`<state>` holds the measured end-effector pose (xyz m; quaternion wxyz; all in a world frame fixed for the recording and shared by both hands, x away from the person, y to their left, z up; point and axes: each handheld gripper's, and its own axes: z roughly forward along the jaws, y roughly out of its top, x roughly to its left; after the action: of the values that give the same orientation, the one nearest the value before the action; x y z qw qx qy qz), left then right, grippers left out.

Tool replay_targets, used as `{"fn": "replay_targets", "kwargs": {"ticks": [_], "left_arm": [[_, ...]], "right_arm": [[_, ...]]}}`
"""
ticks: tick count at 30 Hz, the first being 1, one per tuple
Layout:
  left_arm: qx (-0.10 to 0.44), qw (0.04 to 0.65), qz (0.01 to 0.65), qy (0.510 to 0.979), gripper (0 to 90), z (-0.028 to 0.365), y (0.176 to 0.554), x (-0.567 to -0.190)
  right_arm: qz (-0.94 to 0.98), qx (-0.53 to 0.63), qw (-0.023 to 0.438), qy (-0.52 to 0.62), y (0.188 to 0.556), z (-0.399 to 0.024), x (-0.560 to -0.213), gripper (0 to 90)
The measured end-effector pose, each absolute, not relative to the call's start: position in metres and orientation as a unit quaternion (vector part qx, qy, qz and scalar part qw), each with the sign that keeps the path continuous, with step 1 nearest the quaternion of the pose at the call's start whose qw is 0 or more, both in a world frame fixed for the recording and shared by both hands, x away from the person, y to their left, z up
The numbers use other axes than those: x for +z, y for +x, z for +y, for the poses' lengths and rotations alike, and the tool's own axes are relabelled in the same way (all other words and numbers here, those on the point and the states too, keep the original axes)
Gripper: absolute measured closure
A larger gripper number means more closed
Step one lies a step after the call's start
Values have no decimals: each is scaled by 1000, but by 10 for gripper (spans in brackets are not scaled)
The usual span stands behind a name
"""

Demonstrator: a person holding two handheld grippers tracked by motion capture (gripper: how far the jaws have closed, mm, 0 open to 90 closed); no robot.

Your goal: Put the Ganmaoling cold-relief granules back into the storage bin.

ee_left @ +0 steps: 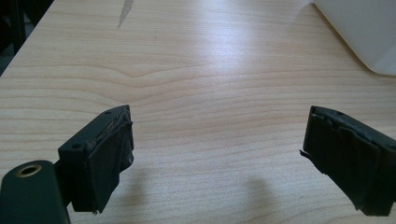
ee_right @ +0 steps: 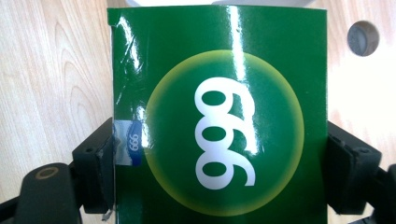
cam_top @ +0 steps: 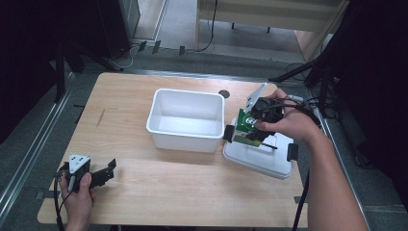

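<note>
We hold left hand-held gripper (cam_top: 109, 169) low, jaws wide apart; right hand-held gripper (cam_top: 239, 131) raised, jaws clamped, forearm extended.

A green box (ee_right: 219, 116) carried the digits "999" in large white figures, set inside a yellow-green circle on its glossy face and standing sideways in the right gripper view. A small blue and white label (ee_right: 130, 148) on the box's left edge bore the same digits in small print, also turned sideways.
</note>
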<state>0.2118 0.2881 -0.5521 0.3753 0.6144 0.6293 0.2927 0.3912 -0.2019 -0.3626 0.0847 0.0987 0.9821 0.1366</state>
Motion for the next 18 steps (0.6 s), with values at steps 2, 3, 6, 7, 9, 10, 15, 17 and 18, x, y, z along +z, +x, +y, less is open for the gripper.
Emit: {"fn": "replay_targets", "kwargs": {"ticks": [2,3,6,7,9,10,15,17,18], "left_arm": [[293,375,629,615,87,288,212,-552],[293,375,629,615,87,288,212,-552],[293,376,629,614,87,288,212,-552],[293,376,629,614,87,288,212,-552],[292,376,629,614,86,289,212,-552],[292,376,629,614,86,289,212,-552],[291,376,629,615,86,289,212,-552],[291,377,630,614,87,289,212,-552],[291,377,630,614,86,289,212,-552]], "right_arm": [[982,134,90,94,393,-199,-358,164],[983,132,92,91,394,-198,-356,164],[982,134,93,92,397,-195,-347,164],[982,135,95,93,398,-194,-344,164],[982,135,97,92,400,-191,-338,164],[982,136,98,92,402,-189,-334,164],[981,140,105,79,405,-173,-322,164],[981,142,108,71,406,-165,-319,164],[981,143,108,69,406,-163,-317,164]]}}
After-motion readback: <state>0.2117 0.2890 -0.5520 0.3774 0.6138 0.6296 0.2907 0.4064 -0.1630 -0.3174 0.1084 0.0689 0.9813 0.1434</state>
